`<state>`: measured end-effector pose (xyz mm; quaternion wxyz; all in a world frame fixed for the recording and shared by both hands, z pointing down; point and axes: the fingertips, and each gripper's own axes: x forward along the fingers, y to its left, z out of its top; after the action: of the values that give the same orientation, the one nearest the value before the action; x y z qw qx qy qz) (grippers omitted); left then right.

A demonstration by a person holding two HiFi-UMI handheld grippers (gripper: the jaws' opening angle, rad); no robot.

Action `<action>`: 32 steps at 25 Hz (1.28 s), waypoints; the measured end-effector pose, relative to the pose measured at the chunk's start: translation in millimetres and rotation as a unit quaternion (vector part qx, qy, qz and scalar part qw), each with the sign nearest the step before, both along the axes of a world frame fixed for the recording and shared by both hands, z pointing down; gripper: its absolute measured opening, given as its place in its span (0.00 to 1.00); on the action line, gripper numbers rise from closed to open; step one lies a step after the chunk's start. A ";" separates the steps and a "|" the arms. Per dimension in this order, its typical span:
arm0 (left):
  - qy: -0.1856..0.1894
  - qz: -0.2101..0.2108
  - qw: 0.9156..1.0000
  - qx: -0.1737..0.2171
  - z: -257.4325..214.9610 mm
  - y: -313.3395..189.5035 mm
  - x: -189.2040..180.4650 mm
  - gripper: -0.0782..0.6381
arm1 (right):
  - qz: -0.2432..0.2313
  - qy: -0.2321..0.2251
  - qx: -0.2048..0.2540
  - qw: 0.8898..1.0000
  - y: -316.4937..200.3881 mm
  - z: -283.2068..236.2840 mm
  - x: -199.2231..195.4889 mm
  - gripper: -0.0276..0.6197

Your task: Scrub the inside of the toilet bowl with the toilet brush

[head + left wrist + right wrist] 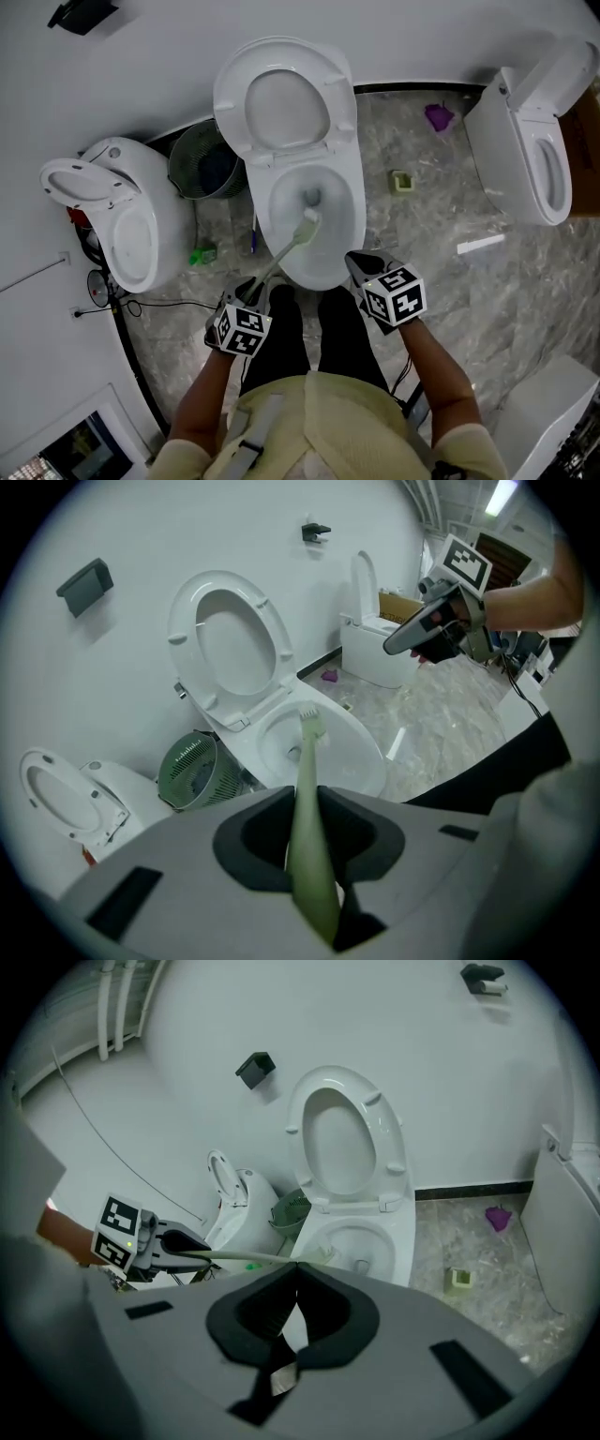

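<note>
A: Light OK?
B: Yep. Head view is bright & even, soft light from above. Only weak shadows, left of the toilet [354, 202], where the bin [202, 161] sits darker. No hard glare on the porcelain.
A: Source?
B: Ceiling strip lamp [502, 496], up & right of the toilet in the left gripper view, blown out white.
A: Gripper views?
B: Both fisheye: black corners, walls bend round the toilet. Toilet itself is sharp. Brush [309, 846] handle is blurry close to the lens, bristle end over the toilet crisp. Floor [450, 714] right of the toilet has a pale sheen. Cool grey cast throughout.
</note>
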<state>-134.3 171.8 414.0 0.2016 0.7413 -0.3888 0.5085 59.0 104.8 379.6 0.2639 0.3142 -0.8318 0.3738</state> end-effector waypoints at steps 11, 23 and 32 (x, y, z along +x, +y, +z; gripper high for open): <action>-0.027 0.049 0.998 -0.040 100.1 -48.4 -3.7 0.22 | 0.014 0.025 -0.087 0.996 -0.9 90.1 -15.1 0.07; -0.069 0.069 0.991 -0.092 154.8 -85.6 -32.3 0.22 | 0.053 0.026 -0.157 0.986 -12.1 160.8 -43.6 0.07; -0.080 0.116 0.981 -0.136 185.8 -87.0 -22.5 0.22 | 0.035 0.029 -0.180 0.983 -13.4 184.1 -57.8 0.07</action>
<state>-156.8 84.8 599.8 0.2085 0.7043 -0.2417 0.6341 1.2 91.4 563.7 0.3266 0.3009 -0.7319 0.5169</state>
